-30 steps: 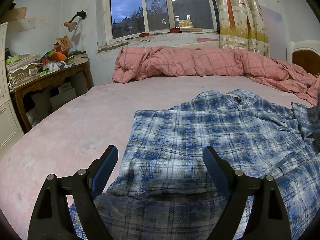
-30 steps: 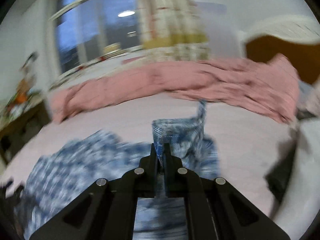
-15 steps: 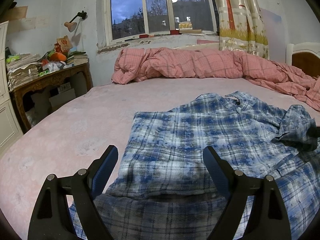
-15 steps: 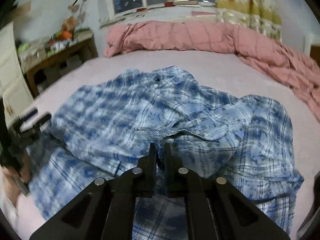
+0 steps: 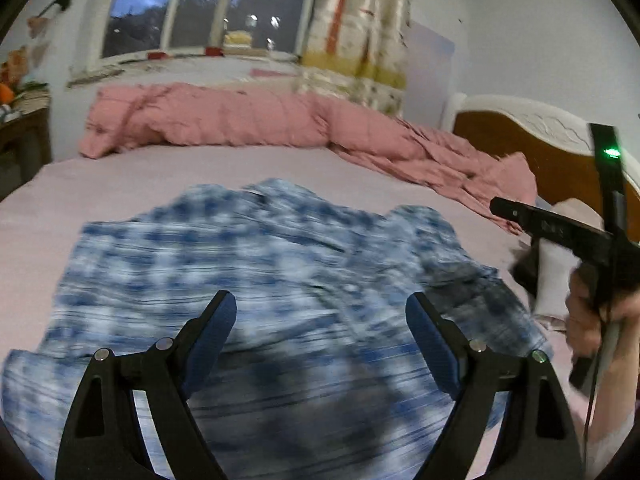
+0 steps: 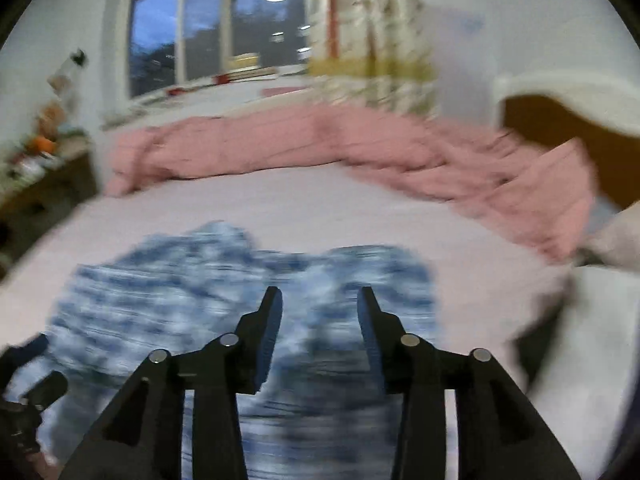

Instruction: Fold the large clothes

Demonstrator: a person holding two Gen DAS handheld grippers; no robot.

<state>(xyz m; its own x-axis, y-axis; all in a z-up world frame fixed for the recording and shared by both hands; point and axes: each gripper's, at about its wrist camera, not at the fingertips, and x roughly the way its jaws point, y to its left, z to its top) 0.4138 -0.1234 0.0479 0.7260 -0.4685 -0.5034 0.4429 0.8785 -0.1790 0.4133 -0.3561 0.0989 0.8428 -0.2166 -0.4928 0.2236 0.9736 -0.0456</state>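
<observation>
A blue and white plaid shirt (image 5: 260, 272) lies spread on the pink bed (image 5: 120, 184), its right sleeve folded in over the body. My left gripper (image 5: 320, 314) hovers wide open above the shirt's near part, nothing between its fingers. In the right wrist view the same shirt (image 6: 192, 292) lies below my right gripper (image 6: 319, 308), whose jaws are opening with no cloth pinched between them. The right gripper's body and the hand holding it show at the right edge of the left wrist view. Both views are motion-blurred.
A crumpled pink quilt (image 5: 248, 120) runs along the far side of the bed to the right. A wooden headboard (image 5: 532, 148) with a white rim stands at the right. A window (image 5: 208, 8) and a curtain (image 5: 360, 32) are behind; a cluttered desk (image 6: 44, 160) stands at the left.
My right gripper laid the sleeve down on the shirt, let go and drew back, and its jaws parted. The left gripper swung right and lifted, staying open.
</observation>
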